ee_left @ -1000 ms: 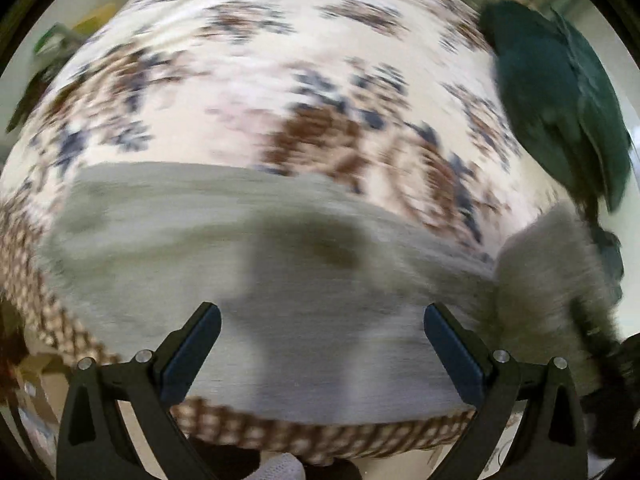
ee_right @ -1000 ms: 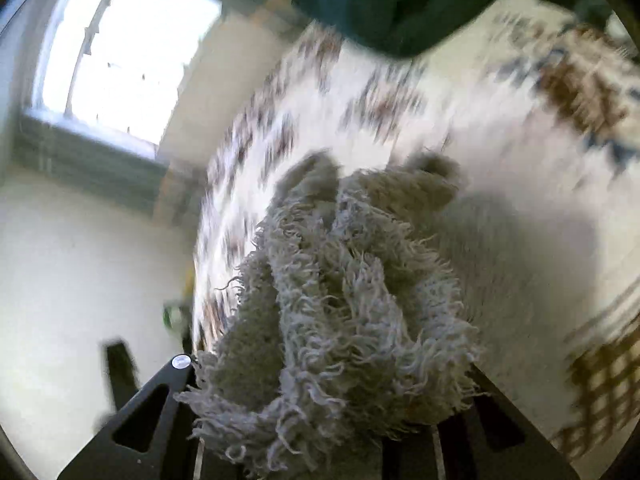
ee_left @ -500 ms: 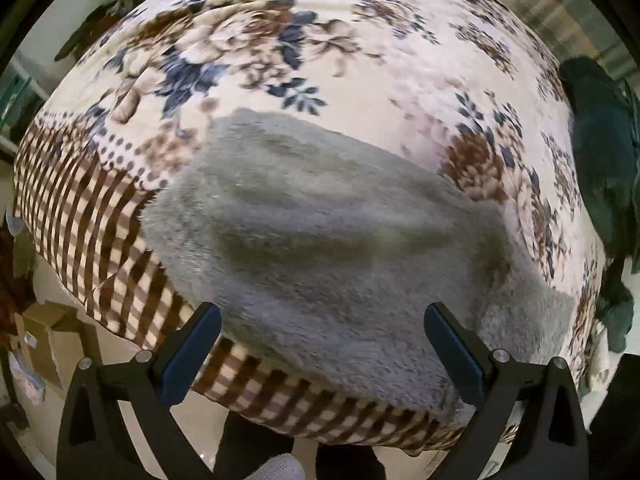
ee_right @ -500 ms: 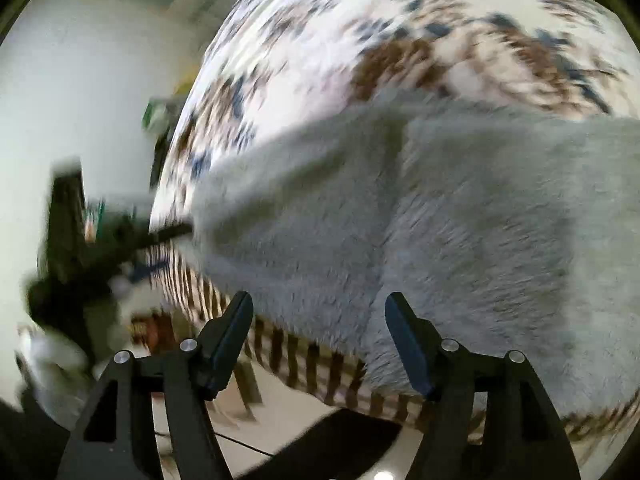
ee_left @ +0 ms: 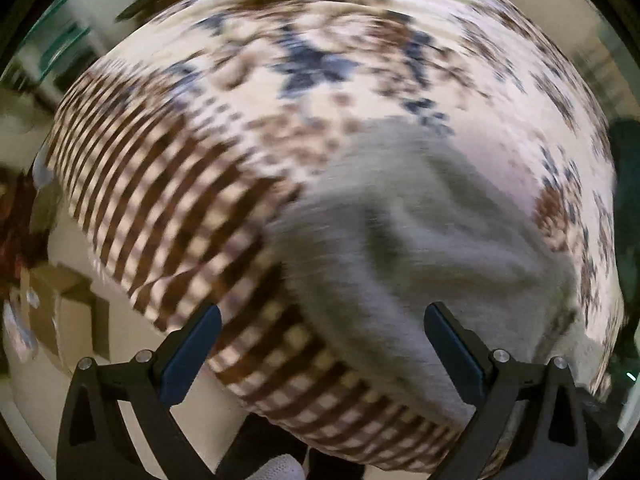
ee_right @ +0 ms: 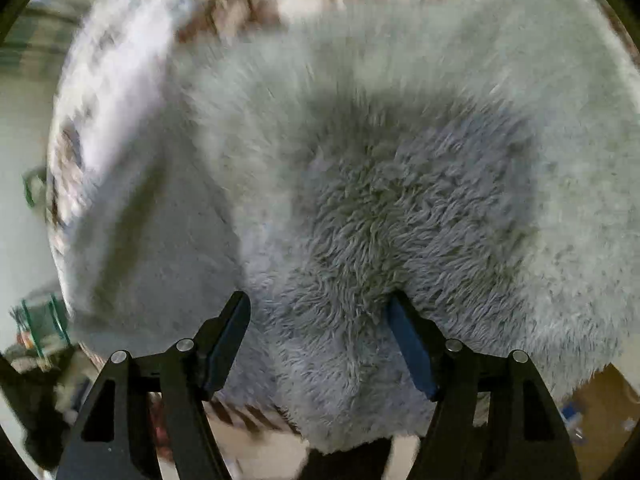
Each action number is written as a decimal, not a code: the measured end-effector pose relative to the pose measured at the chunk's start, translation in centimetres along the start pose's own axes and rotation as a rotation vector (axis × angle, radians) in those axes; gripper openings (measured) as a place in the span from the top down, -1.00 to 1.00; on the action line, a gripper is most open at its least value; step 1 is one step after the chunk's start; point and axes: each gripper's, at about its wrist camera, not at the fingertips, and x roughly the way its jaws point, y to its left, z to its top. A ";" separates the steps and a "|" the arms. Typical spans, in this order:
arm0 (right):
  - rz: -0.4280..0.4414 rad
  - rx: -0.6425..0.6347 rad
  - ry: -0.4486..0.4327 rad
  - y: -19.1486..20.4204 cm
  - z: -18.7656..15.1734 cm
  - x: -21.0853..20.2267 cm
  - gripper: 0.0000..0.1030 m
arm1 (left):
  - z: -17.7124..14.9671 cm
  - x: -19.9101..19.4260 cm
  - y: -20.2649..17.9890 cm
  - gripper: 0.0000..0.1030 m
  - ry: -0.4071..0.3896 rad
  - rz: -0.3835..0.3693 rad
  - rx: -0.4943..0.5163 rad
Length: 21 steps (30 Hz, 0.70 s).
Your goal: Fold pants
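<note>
A bed covered with a floral bedspread (ee_left: 320,80) carries everything here: cream cloth printed with brown and navy flowers, edged by a brown-and-cream checked border (ee_left: 168,208) that drops over the near side. Directly on it lie the grey fleece pants (ee_left: 432,248), bunched into soft folds close to that near edge. From the right wrist view their shaggy pile (ee_right: 380,200) hides most of the spread.

Home: floral bedspread (ee_left: 360,80), cardboard boxes (ee_left: 64,312)
</note>
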 end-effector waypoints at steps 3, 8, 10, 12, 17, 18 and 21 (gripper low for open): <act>0.008 -0.007 -0.127 -0.2 -0.3 -3.9 -0.43 | -1.1 1.7 2.7 -1.00 0.007 -0.100 -0.141; -0.117 -0.082 -0.103 -0.5 -0.2 -5.6 -0.43 | -0.9 6.1 5.1 -1.00 0.056 -0.301 -0.415; -0.167 -0.109 -0.093 -1.0 -0.1 -5.1 -0.43 | -0.1 7.0 4.8 -1.00 0.040 -0.326 -0.426; -0.202 -0.132 -0.085 -1.4 0.4 -3.8 -0.43 | 0.7 7.9 4.4 -0.95 0.013 -0.347 -0.423; -0.259 -0.142 -0.064 -2.5 0.9 -1.6 -0.43 | 1.8 7.4 3.8 0.27 -0.070 -0.320 -0.400; -0.290 -0.138 -0.068 -2.7 0.9 -1.4 -0.56 | 1.6 6.9 3.6 0.43 -0.097 -0.316 -0.385; -0.321 -0.150 -0.085 -2.9 0.7 -1.5 -0.79 | 0.6 4.2 3.0 0.55 -0.173 -0.302 -0.335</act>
